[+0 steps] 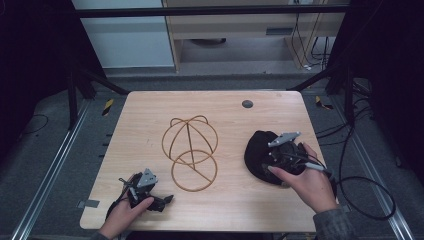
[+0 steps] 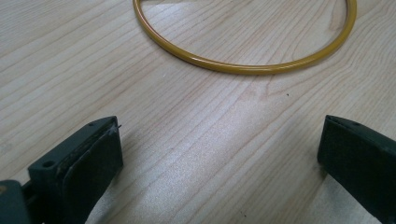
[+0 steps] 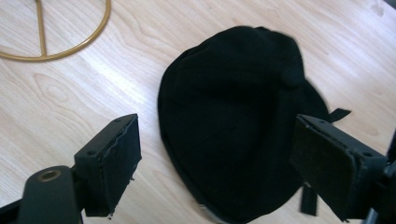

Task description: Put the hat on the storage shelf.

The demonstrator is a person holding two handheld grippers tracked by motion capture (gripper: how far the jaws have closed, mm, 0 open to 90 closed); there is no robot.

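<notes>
A black cloth cap (image 1: 258,150) (image 3: 238,116) lies flat on the right side of the wooden table (image 1: 150,115). My right gripper (image 1: 274,162) (image 3: 217,165) hovers just over it, open, with one jaw on each side of the cap. A gold wire stand (image 1: 190,150), made of a round base ring and a domed cage of hoops, sits mid-table. Its base ring (image 2: 243,51) curves across the left gripper view. My left gripper (image 1: 159,199) (image 2: 219,158) rests near the front left edge, open, with bare wood between its jaws.
A small dark round hole (image 1: 247,104) sits in the table near the far right. Black cables (image 1: 367,195) trail off the right edge to the floor. Metal rails and a dark frame surround the table.
</notes>
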